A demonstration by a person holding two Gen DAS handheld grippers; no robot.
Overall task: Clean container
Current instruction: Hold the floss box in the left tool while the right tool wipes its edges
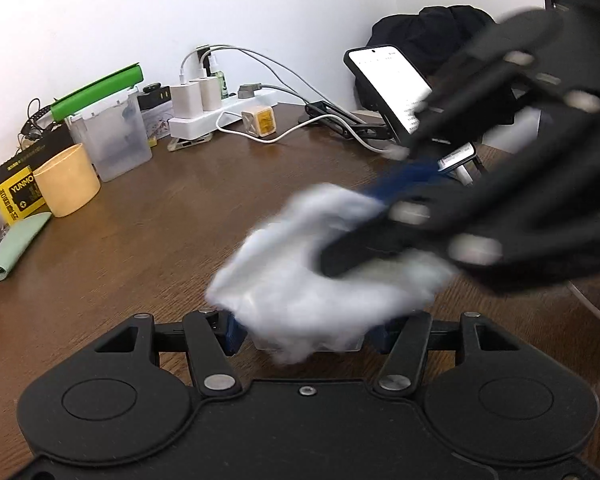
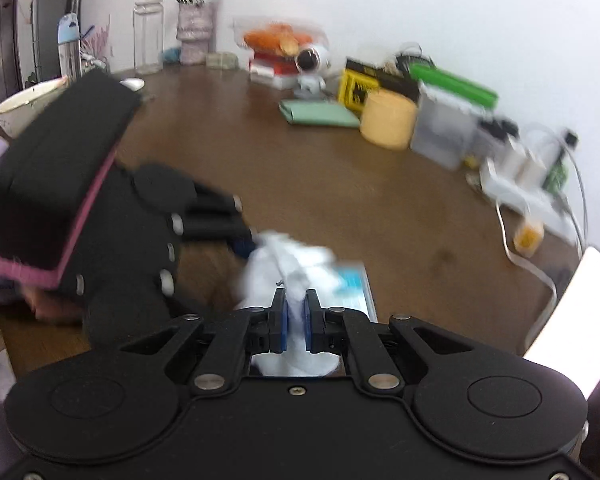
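Observation:
My left gripper (image 1: 306,336) is shut on a small clear container (image 1: 342,346), with its blue pads against the two sides. A crumpled white tissue (image 1: 300,292) lies over the container and hides most of it. My right gripper (image 1: 352,236) reaches in from the right, blurred, and is shut on that tissue. In the right wrist view the right gripper (image 2: 297,314) pinches the tissue (image 2: 288,264) between its blue pads. The container (image 2: 354,284) shows pale blue just right of the tissue. The left gripper's black frame (image 2: 140,220) fills the left side.
The brown table (image 1: 160,232) carries a yellow cup (image 1: 66,180), a clear box with a green lid (image 1: 112,136), a power strip with chargers (image 1: 204,112), a phone on a stand (image 1: 388,84) and a folded green cloth (image 1: 12,248). A white bowl (image 2: 24,104) and vases (image 2: 148,32) stand at the far side.

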